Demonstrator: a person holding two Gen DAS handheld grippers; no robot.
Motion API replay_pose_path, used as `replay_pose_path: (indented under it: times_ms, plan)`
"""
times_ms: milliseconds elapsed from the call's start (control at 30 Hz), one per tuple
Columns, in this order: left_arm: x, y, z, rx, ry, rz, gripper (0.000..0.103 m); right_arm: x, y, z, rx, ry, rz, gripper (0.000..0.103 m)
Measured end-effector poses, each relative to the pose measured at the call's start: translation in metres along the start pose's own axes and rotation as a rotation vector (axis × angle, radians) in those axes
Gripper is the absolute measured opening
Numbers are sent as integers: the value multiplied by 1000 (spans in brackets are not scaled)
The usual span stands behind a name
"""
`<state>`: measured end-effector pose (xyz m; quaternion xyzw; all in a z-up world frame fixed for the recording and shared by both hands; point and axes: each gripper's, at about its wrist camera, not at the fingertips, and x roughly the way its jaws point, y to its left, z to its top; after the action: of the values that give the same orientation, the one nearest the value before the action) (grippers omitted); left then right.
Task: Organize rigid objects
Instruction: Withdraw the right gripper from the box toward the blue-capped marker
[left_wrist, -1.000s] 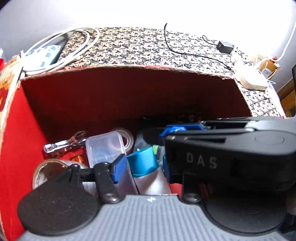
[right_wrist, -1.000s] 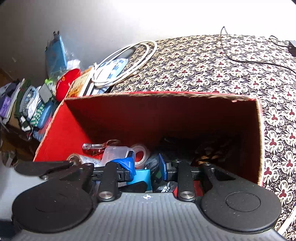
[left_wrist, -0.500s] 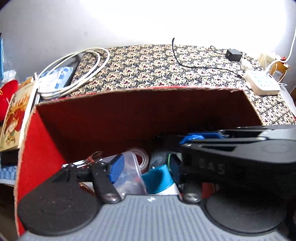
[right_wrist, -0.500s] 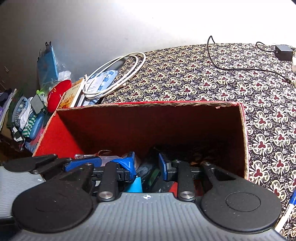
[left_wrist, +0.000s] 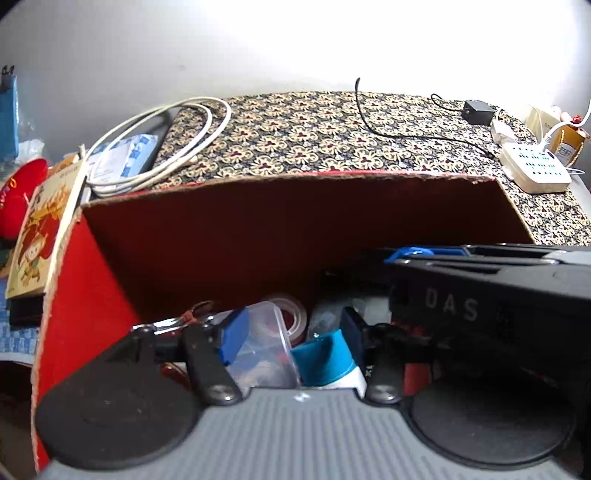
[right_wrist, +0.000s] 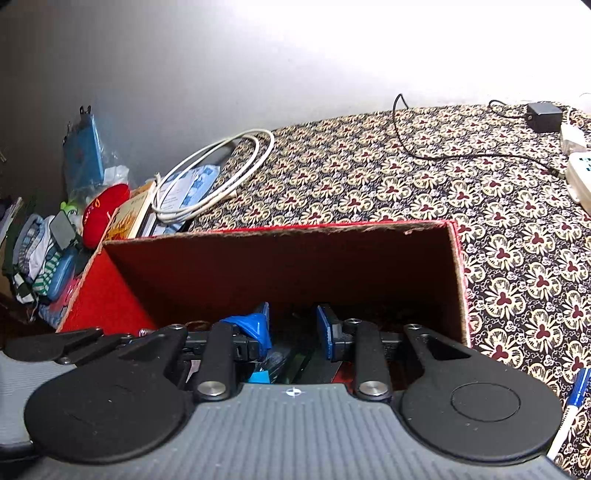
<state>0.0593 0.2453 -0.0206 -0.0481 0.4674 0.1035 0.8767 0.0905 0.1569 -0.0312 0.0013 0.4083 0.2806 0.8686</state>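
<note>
A red cardboard box (left_wrist: 258, 229) stands open on the patterned cloth; it also shows in the right wrist view (right_wrist: 288, 258). Inside lie a clear plastic container (left_wrist: 266, 347), a tape roll (left_wrist: 291, 317), a blue-capped bottle (left_wrist: 325, 358) and a metal clip (left_wrist: 166, 325). My left gripper (left_wrist: 291, 332) is open and empty above the box's near side. My right gripper (right_wrist: 291, 328) is open and empty over the box too; its black body (left_wrist: 480, 295) crosses the left wrist view at right.
A coiled white cable (right_wrist: 210, 173) and a book (left_wrist: 40, 229) lie left of the box. A black cord (right_wrist: 461, 155), adapter (left_wrist: 478, 110) and white power strip (left_wrist: 535, 166) lie behind. A blue pen (right_wrist: 570, 406) lies at right. Clutter (right_wrist: 40, 243) piles far left.
Both grippers have risen and pulled back from the box interior, so more of the cloth and wall shows. Both stay open and empty.
</note>
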Motion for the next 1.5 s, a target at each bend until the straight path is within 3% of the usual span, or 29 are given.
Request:
replay_pose_path:
  times_ms: [567,900,1167,1267,1500]
  plan:
    - [-4,-4,-5,1,-41,77,51,-8,4,-2,-10,-76,-32,11]
    - [-5,-8,-6,2,-40,143,51,-16,4,-3,-10,-108,41,11]
    - [-21,-8,-6,-49,-61,172,52,-40,0,-4,-13,-154,70,11]
    - [-36,-15,-8,-45,-92,198,61,-55,-1,-8,-39,-194,79,12]
    - [-66,-35,-15,-53,-116,219,64,-93,-17,-19,-39,-252,100,12]
